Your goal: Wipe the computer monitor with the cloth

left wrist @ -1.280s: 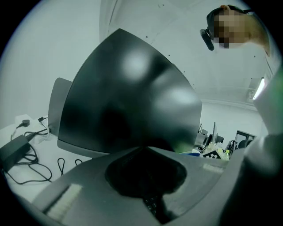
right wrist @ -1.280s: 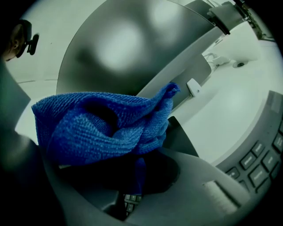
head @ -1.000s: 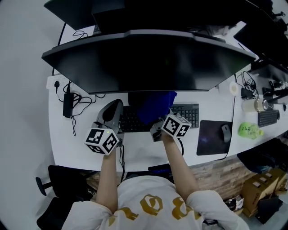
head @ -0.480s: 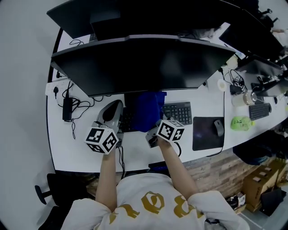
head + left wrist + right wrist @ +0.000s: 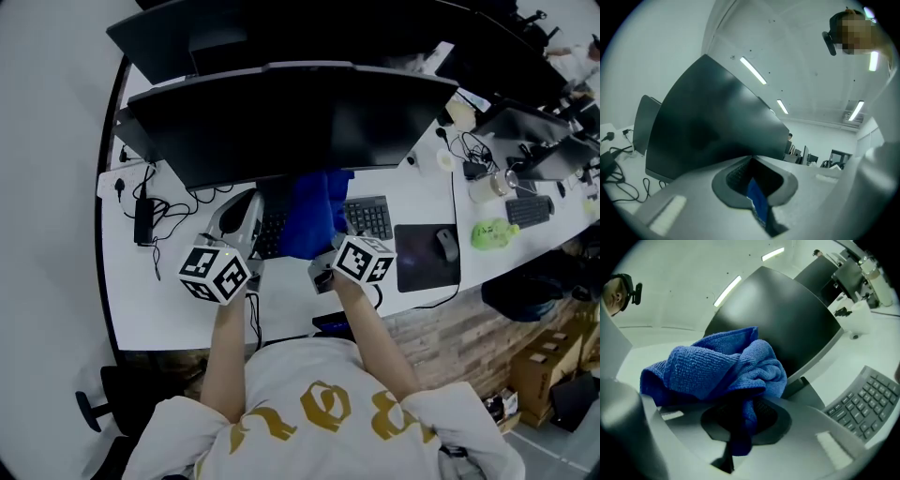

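A wide dark monitor (image 5: 281,122) stands across the white desk (image 5: 159,309). My right gripper (image 5: 322,261) is shut on a bunched blue cloth (image 5: 314,220), which it holds up just below the monitor's lower edge, over the keyboard (image 5: 370,217). In the right gripper view the cloth (image 5: 717,366) spills over the shut right gripper (image 5: 740,423), with the monitor (image 5: 787,319) close behind. My left gripper (image 5: 239,220) is beside the cloth on its left, jaws together. In the left gripper view the left gripper (image 5: 757,187) points up at the monitor (image 5: 708,122), with a blue sliver showing in its notch.
A mouse (image 5: 444,244) lies on a dark pad (image 5: 427,272) to the right, with a green object (image 5: 489,232) beyond it. A power brick (image 5: 142,220) and cables lie at the left. A second screen (image 5: 244,28) stands behind the monitor. Keyboard keys (image 5: 867,399) lie at the right.
The head view has swung a little. Both grippers stay close under the monitor's lower edge, and the right one still holds the cloth, now bunched more upright.
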### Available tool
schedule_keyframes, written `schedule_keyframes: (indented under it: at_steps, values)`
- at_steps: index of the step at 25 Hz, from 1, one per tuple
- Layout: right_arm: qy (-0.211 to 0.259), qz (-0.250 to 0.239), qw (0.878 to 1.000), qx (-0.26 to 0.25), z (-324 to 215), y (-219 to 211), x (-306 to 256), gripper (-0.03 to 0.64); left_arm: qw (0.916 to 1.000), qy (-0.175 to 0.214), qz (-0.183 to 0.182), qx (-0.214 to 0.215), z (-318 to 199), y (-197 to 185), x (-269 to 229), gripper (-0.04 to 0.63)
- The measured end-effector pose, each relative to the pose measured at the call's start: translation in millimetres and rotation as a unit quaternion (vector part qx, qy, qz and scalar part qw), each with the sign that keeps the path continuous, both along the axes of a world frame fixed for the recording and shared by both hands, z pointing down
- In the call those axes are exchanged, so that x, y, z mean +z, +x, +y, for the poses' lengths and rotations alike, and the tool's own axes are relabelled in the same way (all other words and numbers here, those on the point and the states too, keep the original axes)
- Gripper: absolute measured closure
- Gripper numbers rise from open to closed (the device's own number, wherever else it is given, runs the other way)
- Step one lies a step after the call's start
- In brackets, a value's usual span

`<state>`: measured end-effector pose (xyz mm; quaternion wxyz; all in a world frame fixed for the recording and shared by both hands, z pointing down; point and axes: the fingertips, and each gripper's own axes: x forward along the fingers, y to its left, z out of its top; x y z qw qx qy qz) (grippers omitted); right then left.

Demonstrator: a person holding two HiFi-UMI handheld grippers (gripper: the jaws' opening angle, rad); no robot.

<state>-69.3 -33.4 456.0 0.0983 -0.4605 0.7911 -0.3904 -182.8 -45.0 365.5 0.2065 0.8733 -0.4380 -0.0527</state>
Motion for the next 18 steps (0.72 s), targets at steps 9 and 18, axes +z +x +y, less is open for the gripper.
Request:
schedule_keyframes:
  at_steps: [9,18]
  values:
    - [0.050,0.038,0.997,0.034,2.5,26.1,-45.9,0.560,0.9991,0.025,0.008,0.033,7.5,24.2,-28.1,0.595]
    - [0.059,0.040,0.996,0.055,1.1,41.9,-57.3,0.560,0.9987,0.031,0.016,0.036,4.1,29.1,-35.7,0.595]
